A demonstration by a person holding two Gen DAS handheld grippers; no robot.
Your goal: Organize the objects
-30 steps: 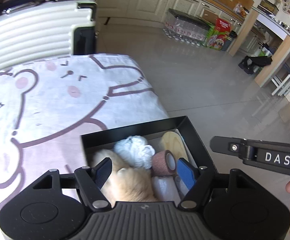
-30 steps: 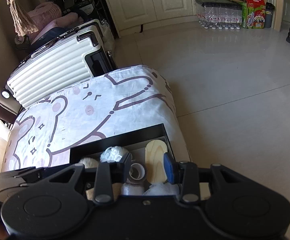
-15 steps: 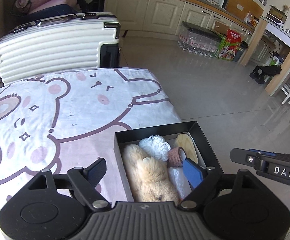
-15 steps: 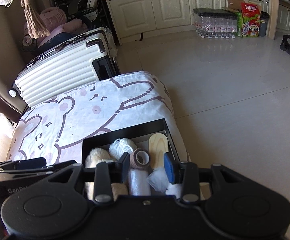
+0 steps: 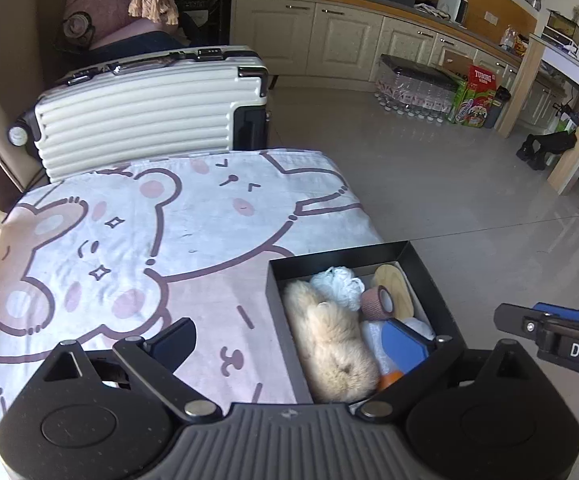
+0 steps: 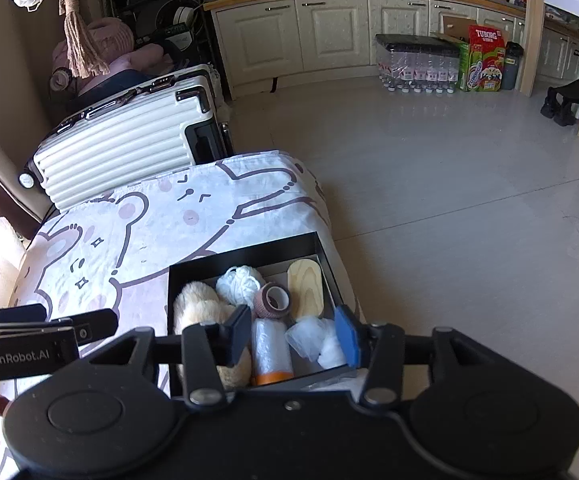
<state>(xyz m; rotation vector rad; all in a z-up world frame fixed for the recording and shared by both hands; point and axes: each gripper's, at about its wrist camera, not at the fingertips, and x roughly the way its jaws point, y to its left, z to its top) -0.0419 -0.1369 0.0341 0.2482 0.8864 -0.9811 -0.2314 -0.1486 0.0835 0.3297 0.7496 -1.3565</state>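
A black box (image 5: 417,258) (image 6: 245,258) sits at the near right corner of the cloth-covered table. It holds a fluffy beige plush (image 5: 329,340) (image 6: 199,306), a white yarn ball (image 5: 337,284) (image 6: 239,284), a brown tape roll (image 5: 377,300) (image 6: 275,298), a wooden oval piece (image 5: 395,292) (image 6: 305,286), a clear bottle with an orange cap (image 6: 271,350) and crumpled clear plastic (image 6: 315,342). My left gripper (image 5: 293,340) is open and empty, held above the box's left edge. My right gripper (image 6: 293,334) is open and empty above the box's near end.
The table wears a white cloth with pink bear drawings (image 5: 129,240) (image 6: 129,224). A white ribbed suitcase (image 5: 149,108) (image 6: 125,140) stands behind it. Tiled floor (image 6: 449,200) lies to the right, with bottle packs and cabinets at the back.
Both grippers have pulled up and back from the box. The left gripper has shifted left and opened wider, and the right gripper has opened wider too. The box contents stay in place.
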